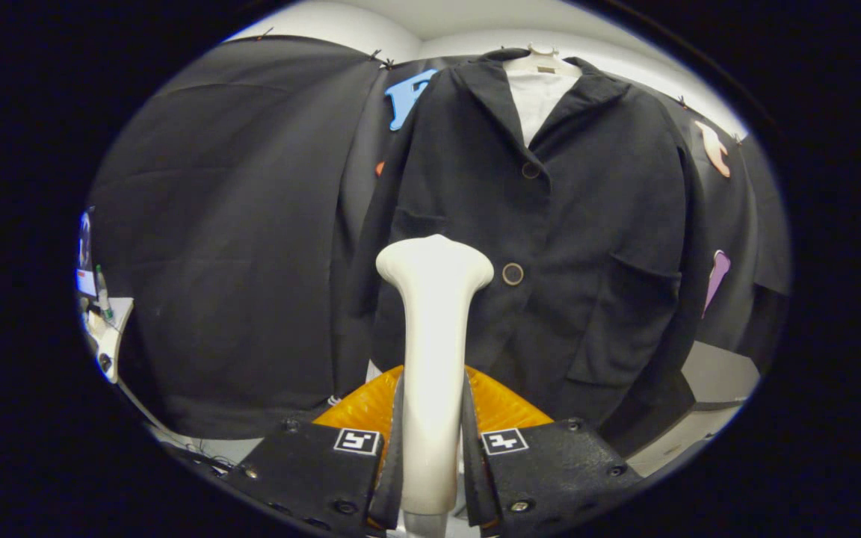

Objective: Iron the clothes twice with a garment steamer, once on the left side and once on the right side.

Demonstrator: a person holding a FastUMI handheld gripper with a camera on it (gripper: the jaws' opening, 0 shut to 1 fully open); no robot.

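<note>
While your gripper (433, 448) has both fingers clamped on the handle of the garment steamer (433, 329), its flared head stands up in front of the black jacket (565, 246), level with the lower button (513, 273), on the panel beside the placket. Whether the head touches the cloth is hard to tell. Keep it upright, press lightly, and run one even stroke along that panel.
</note>
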